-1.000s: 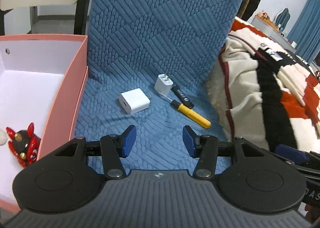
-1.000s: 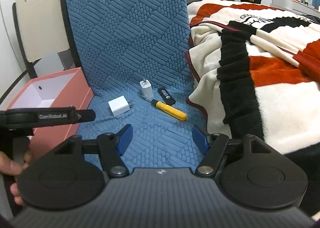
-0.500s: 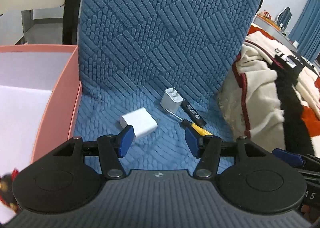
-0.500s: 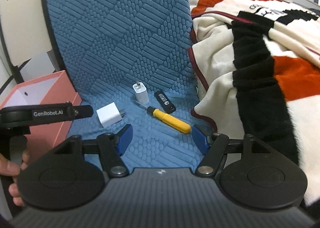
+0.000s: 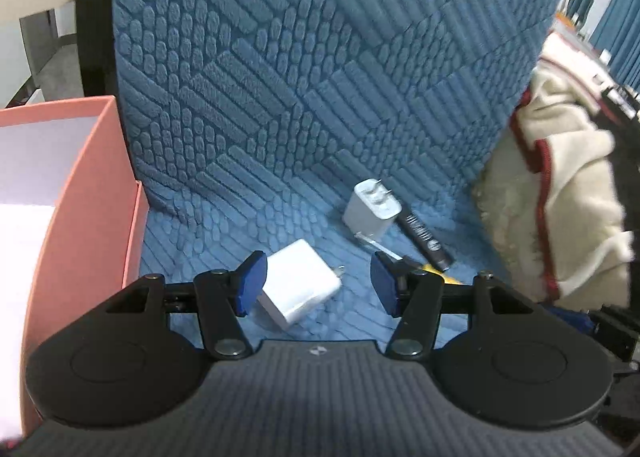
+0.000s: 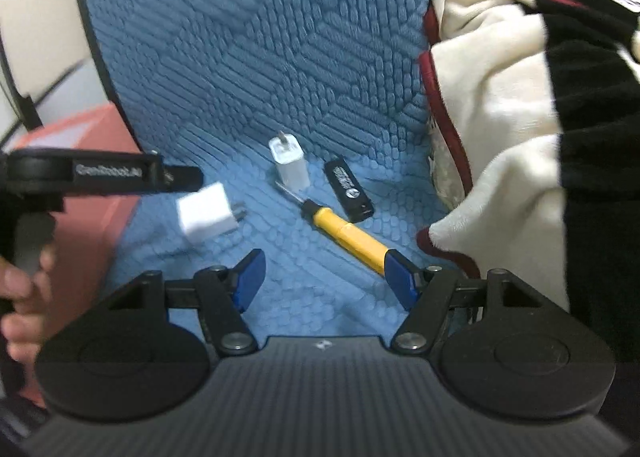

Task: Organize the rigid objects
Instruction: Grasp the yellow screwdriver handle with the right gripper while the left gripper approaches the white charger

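Observation:
On the blue quilted seat (image 5: 224, 233) lie a white cube charger (image 5: 298, 289), a smaller white plug charger (image 5: 372, 209), a black USB stick (image 5: 424, 235) and a yellow-handled screwdriver (image 6: 348, 235). My left gripper (image 5: 317, 283) is open just over the cube charger, which sits between the pads, closer to the left one. My right gripper (image 6: 324, 279) is open low over the seat. Its right pad covers the end of the screwdriver's handle. In the left wrist view the screwdriver is mostly hidden behind a finger.
A pink box (image 5: 80, 217) with a white inside stands against the seat's left edge. A cream, black and red blanket (image 6: 500, 117) is piled on the right. The seat's blue backrest (image 5: 320, 57) rises behind the objects. A hand (image 6: 20, 297) holds the left gripper's handle.
Both grippers have come forward and down towards the objects. The cube charger now sits between the left pads, the screwdriver's end at the right gripper's pad. The red figure in the box is no longer in view.

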Tool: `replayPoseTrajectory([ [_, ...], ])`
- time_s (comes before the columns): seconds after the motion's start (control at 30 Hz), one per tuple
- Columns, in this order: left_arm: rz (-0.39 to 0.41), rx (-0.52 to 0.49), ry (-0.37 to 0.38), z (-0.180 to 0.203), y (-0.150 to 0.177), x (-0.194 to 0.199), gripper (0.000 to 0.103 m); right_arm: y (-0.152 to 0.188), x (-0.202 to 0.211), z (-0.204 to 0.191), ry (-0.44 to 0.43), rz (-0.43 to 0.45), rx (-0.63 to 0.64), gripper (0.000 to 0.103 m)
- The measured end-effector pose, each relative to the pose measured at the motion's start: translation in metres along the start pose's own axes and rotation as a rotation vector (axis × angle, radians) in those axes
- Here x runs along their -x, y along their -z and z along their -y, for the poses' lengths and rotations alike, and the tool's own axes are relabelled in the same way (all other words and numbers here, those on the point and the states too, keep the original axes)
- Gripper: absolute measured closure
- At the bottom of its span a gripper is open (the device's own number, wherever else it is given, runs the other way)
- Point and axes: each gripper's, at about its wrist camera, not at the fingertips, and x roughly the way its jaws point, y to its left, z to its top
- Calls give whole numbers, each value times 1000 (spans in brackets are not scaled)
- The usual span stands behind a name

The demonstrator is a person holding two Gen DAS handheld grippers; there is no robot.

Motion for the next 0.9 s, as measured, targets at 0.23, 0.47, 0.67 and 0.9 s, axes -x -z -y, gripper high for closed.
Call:
replayPoseTrajectory([
  [0.23,-99,-30,-12,-7,-7,-33,40,-17,-42,16,-12,-77,-21,35],
  [0.47,-128,-84,-12,-7,-12,-51,29,-26,-75,26,-6,-133,14,35],
  [0.67,-161,-122,-18,-7,-14,-64,29,-27,-91,23,0,-180,80,36],
  [0.9,-182,-124,-21,-6,-12,-70,28,-29,-93,25,19,-183,105,50],
])
